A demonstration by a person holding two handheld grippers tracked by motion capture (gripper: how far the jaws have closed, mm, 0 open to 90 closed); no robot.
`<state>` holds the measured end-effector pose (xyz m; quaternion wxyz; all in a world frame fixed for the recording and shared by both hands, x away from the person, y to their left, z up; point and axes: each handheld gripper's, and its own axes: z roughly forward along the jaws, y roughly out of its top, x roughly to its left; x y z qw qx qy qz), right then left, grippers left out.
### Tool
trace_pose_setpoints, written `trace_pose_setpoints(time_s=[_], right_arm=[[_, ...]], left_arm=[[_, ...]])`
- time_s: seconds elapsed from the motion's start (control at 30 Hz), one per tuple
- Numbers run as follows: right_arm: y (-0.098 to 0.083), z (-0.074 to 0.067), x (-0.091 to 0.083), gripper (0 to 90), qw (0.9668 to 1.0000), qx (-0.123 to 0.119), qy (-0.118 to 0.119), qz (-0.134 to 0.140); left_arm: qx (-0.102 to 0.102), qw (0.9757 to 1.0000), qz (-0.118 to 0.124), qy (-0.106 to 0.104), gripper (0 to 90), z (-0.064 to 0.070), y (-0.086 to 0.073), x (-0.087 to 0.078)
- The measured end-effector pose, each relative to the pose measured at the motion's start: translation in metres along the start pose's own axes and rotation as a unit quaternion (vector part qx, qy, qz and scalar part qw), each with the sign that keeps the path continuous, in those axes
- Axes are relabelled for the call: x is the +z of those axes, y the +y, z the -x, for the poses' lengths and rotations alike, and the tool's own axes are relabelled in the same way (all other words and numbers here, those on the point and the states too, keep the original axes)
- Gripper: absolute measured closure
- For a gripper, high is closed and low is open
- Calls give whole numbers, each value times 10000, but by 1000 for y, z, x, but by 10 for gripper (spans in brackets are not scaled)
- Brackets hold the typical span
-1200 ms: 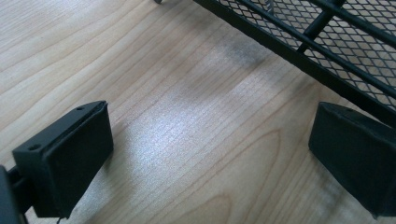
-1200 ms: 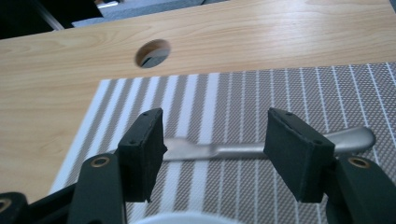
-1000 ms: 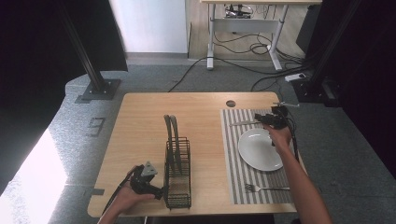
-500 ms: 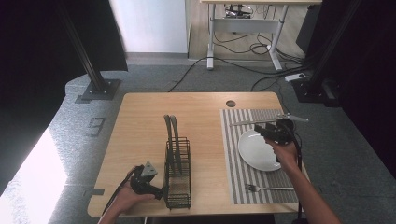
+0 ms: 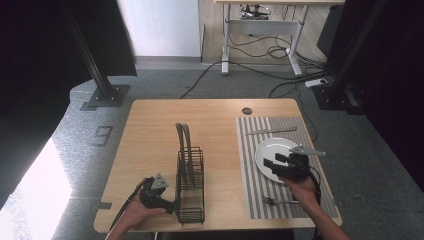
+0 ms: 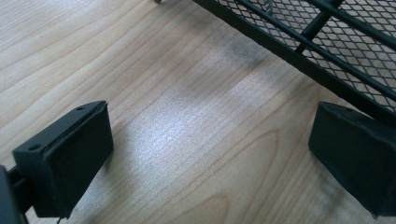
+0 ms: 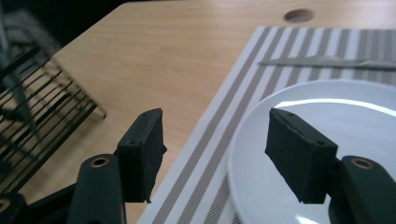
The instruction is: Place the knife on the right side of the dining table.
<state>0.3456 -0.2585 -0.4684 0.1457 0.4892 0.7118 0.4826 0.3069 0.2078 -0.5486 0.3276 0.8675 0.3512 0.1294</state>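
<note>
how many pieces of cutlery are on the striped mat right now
2. A knife lies across the far end of the mat, beyond the plate. A fork lies at the near end, beside the person's right hand.

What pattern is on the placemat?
Grey and white stripes on the placemat, clearest in the high view.

A mark like "3" shows on the floor [image 5: 102, 135].
</note>
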Motion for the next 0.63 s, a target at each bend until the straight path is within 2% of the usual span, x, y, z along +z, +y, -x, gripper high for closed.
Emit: trace_pose_setpoints(time_s=[0.07, 0.2, 0.37, 0.5, 0.63], right_arm=[[-9, -11, 2, 364, 9998, -129, 87, -102], [-13, -27, 10, 363, 9989, -330, 256, -195], [-19, -47, 17, 364, 9970, -625, 419, -202], [-20, -53, 20, 364, 9963, -684, 472, -227], [-21, -53, 21, 364, 9963, -680, 451, -253]], left_arm=[[-2, 10000, -1, 2, 0, 0, 0, 0], [-2, 10000, 0, 1, 0, 0, 0, 0], [0, 10000, -1, 4, 0, 0, 0, 0], [-1, 10000, -1, 0, 0, 0, 0, 0], [-3, 10000, -1, 5, 0, 0, 0, 0]])
